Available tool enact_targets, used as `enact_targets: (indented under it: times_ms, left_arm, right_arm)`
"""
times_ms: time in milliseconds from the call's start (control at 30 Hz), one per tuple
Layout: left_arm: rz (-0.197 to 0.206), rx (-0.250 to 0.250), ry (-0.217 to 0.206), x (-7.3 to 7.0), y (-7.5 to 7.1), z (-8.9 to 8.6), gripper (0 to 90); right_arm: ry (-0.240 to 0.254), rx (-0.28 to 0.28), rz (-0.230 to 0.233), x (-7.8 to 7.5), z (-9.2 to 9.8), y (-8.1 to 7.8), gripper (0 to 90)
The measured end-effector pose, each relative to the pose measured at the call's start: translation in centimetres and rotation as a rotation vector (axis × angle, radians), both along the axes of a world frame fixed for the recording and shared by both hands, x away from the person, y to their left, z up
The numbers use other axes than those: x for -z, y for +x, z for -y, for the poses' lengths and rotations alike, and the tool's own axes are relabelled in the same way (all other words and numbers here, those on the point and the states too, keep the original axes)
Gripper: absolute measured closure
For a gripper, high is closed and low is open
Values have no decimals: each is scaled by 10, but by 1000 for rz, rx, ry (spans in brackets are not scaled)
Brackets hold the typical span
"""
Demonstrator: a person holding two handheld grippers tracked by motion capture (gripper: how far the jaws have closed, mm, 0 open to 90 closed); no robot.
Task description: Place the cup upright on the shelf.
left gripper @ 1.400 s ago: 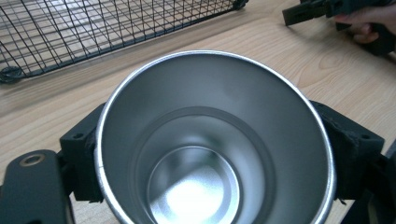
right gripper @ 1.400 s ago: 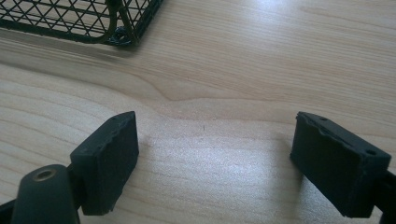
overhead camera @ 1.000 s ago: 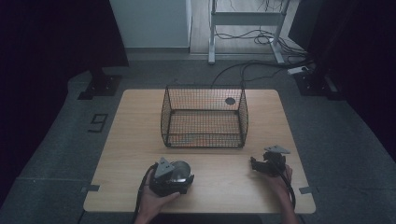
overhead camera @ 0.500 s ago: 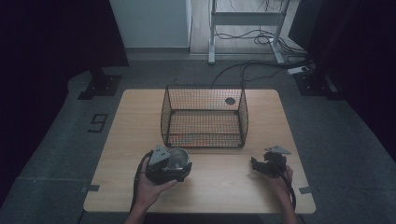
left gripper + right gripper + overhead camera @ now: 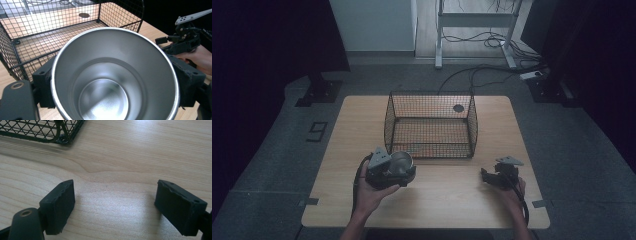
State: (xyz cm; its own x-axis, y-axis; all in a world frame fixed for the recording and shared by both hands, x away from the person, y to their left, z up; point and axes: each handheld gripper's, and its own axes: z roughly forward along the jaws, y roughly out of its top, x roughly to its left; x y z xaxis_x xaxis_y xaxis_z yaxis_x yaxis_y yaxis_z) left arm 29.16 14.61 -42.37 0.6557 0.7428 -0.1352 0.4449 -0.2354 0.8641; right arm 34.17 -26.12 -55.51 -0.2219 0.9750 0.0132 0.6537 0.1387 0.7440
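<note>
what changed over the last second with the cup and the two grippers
The left gripper, shut on the shiny steel cup, moved up the picture in the high view, from the table's near edge toward the black wire basket, and sits close to its front wall now. The cup stayed clamped throughout. The right gripper stayed put on the pale wooden table, jaws open and empty. The basket did not move.

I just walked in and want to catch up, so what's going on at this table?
A person works at a wooden table with a gripper in each hand. The left gripper is shut on a steel cup, held just in front of a black wire basket at the table's middle. The cup looks empty inside. The right gripper is open, with nothing between its jaws, low over bare wood to the basket's right. The cup is not yet in the basket.
</note>
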Motion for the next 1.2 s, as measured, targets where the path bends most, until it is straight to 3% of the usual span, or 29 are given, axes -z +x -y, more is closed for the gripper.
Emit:
enact_targets:
  times_ms: [1200]
  left_arm:
    - [-2, -15, -27, -26, 36, 2, 144]
  right_arm:
    - [1, 2, 0, 0, 0, 0, 161]
